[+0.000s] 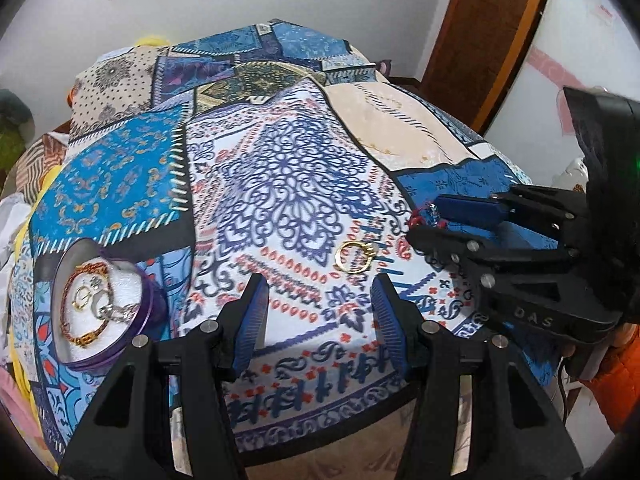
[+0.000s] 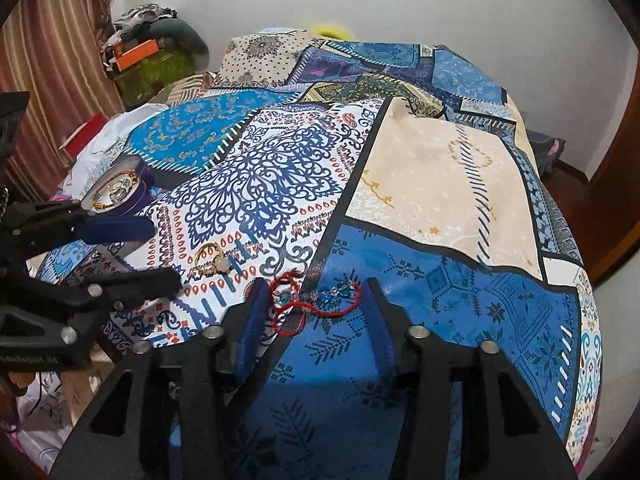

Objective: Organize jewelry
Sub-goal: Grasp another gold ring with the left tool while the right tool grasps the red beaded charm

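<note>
On the blue patchwork bedspread (image 2: 460, 280), my right gripper (image 2: 316, 304) is spread around a limp red cord bracelet (image 2: 316, 310). I'd pinch its cord at twelve o'clock. My left gripper (image 1: 320, 304) gapes empty.

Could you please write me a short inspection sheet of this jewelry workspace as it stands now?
Surface: patchwork cloth, wrinkled.
Job's things: purple box holds chain bracelets; gold ring and red cord bracelet lie loose on the cloth.
Clutter: nothing seen on the cloth.
Grippers: left gripper open before the ring; right gripper open around the cord bracelet.
Cables: nothing seen.
Surroundings: curtain, piled clothes.
</note>
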A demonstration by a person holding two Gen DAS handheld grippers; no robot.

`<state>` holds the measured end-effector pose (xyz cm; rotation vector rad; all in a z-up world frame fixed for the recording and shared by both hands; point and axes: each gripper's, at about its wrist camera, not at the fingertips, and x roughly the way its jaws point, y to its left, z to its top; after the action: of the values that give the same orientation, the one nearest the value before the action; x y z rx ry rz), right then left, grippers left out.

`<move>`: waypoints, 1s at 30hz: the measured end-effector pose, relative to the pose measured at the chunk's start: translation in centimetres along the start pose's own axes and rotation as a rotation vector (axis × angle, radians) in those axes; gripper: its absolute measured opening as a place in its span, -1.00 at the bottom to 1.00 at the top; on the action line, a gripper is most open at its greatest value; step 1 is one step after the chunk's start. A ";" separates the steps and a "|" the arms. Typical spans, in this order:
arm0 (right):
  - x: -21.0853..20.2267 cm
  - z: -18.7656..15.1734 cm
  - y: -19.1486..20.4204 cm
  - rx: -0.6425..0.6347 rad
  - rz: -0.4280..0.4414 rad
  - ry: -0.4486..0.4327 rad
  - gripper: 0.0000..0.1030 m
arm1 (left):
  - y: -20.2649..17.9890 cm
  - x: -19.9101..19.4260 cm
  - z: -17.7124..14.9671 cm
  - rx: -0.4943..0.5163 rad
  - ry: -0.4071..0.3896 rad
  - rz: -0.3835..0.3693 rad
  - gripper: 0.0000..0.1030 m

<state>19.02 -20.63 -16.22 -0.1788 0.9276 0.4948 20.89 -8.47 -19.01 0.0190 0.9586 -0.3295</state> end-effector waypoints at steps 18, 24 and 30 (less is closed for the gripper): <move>-1.4 -0.1 -0.6 0.048 0.040 -0.042 -0.85 | -1.4 1.6 1.2 0.008 -0.009 -0.061 -0.44; -2.5 0.0 -0.8 0.062 0.034 -0.067 -0.85 | -0.8 1.9 1.6 -0.056 -0.014 -0.079 -0.53; -3.8 0.6 -0.5 0.059 0.028 -0.096 -0.85 | -0.9 1.2 1.4 -0.067 -0.017 -0.078 -0.54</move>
<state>17.77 -22.17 -12.86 -0.0881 0.8510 0.4968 22.36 -9.89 -19.05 -0.0826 0.9549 -0.3690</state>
